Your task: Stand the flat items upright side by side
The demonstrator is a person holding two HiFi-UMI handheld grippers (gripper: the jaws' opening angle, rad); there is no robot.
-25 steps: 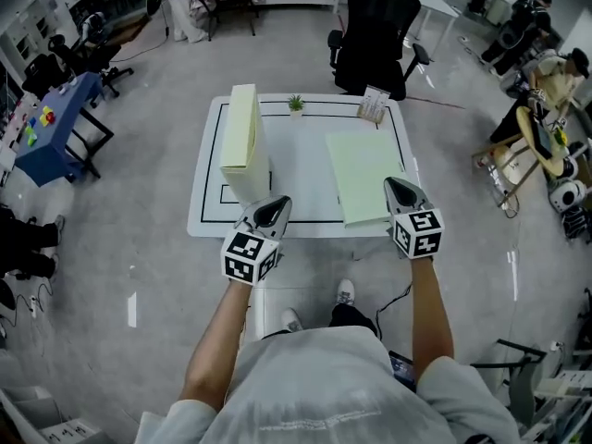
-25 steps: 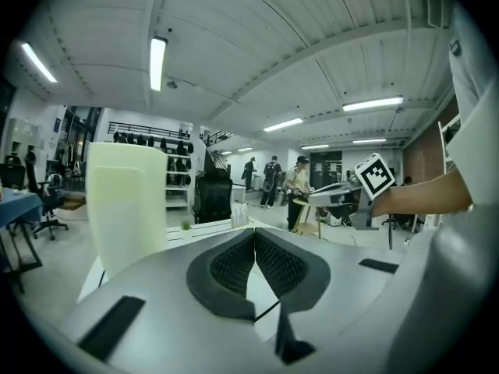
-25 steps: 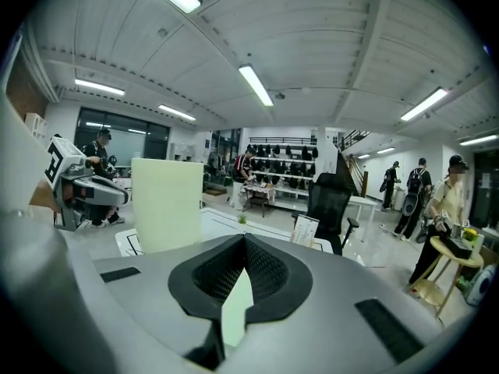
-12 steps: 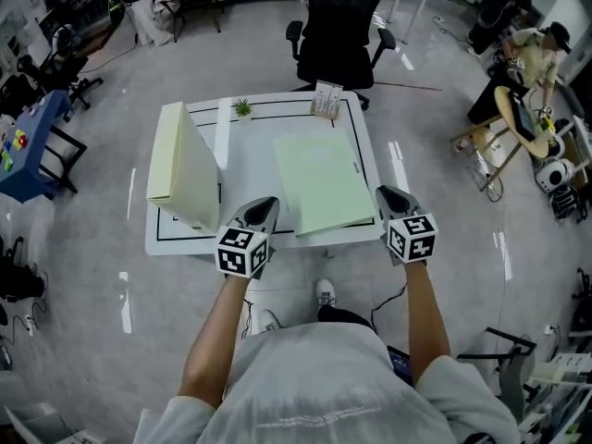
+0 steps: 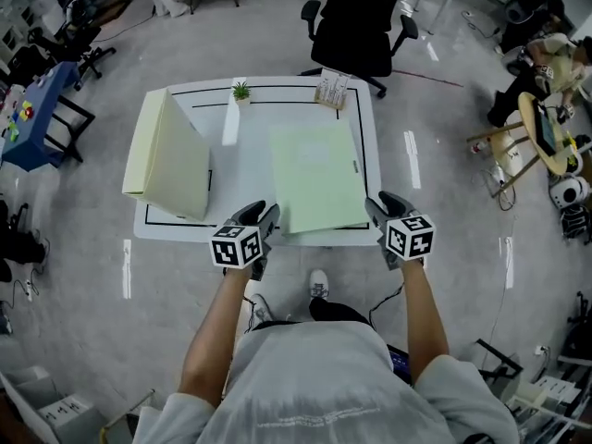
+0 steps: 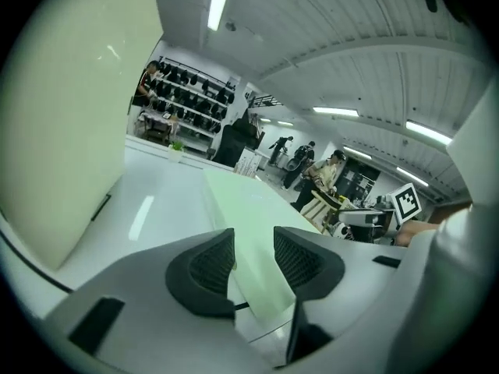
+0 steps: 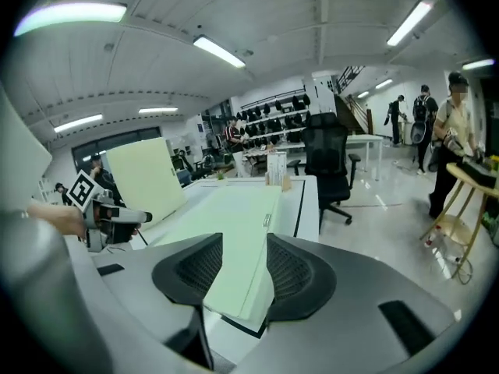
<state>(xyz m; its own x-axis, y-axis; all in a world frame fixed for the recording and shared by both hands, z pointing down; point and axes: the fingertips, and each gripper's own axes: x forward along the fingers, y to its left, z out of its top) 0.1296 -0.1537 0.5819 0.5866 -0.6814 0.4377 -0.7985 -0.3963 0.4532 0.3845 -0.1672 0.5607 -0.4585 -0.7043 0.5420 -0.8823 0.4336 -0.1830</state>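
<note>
While both grippers wait at the table's six o'clock edge, one folder stands and one lies flat.

Only the head view takes in both folders. The yellow folder (image 5: 171, 160) stands upright at nine o'clock on the white, black-lined table (image 5: 245, 160). The green folder (image 5: 316, 178) lies flat toward five o'clock, overhanging the near edge. That view also shows one plant (image 5: 241, 91) at twelve o'clock, one card stand (image 5: 332, 91) at one o'clock, and one office chair (image 5: 356, 17) beyond. Only the gripper views show the black, mesh-textured jaws. Those of the left gripper (image 5: 260, 213) and of the right gripper (image 5: 381, 206) have just been opening and stand spread. A near corner of the matte, rectangular green folder shows in each gap, unpinched.
</note>
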